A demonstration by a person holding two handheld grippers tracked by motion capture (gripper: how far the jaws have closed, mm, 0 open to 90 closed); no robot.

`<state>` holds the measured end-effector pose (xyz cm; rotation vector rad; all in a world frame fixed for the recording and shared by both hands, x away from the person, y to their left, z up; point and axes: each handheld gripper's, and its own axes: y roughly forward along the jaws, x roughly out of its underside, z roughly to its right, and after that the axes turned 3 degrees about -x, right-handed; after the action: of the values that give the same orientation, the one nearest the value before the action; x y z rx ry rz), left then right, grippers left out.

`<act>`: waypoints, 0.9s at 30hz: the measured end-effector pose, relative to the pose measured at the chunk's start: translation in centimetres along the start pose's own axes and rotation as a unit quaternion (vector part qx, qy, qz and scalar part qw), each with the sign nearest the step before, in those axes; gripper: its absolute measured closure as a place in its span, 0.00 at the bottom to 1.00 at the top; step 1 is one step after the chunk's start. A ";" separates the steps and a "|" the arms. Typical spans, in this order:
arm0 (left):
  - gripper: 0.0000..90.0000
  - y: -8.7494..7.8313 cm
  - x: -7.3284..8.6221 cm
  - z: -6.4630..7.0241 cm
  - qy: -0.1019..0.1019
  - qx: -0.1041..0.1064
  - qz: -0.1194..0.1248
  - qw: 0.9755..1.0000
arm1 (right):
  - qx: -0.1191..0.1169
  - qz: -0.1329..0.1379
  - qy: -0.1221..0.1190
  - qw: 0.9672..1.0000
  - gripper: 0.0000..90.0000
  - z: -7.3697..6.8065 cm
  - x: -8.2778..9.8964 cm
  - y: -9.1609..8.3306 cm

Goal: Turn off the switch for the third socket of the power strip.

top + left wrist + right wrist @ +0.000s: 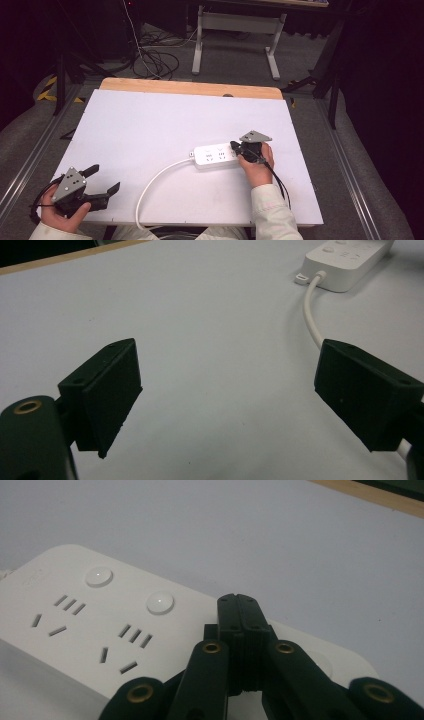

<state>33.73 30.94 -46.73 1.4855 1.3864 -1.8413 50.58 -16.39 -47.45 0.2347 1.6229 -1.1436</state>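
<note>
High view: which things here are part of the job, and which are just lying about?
In the job:
- white plastic power strip with its white cable
- right gripper, jaws shut, over the strip's right end
- left gripper, jaws open, idle at the table's near left corner

Lying about:
- black floor cables
- white metal stand

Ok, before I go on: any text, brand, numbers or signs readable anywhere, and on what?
None readable.
Power strip: plain white, with round buttons and socket slots; no brand, rating or label shows. In the high view faint grey marks by its sockets are too small to read.
Left gripper, right gripper: no markings.
Yellow-black hazard stripes on the floor: a sign, no words.
</note>
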 end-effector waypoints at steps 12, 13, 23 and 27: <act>0.13 0.0 0.0 -0.1 0.000 0.001 0.002 1.000 | 0.009 0.045 -0.010 0.999 0.96 -0.3 -1.1 -1.6; 0.13 0.0 0.0 -0.1 0.000 0.000 0.001 1.000 | 0.009 0.047 -0.010 0.999 0.96 -0.3 -1.1 -1.7; 0.13 0.0 0.0 0.0 -0.002 0.003 0.000 1.000 | 0.003 0.061 -0.005 0.998 0.95 -0.3 -1.5 -2.9; 0.13 0.0 0.0 0.0 -0.001 0.002 0.000 1.000 | 0.002 0.063 -0.005 0.998 0.94 -0.4 -1.8 -3.3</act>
<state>33.76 30.96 -46.68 1.4847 1.3813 -1.8475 48.87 -17.10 -44.20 0.3287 1.5749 -1.0492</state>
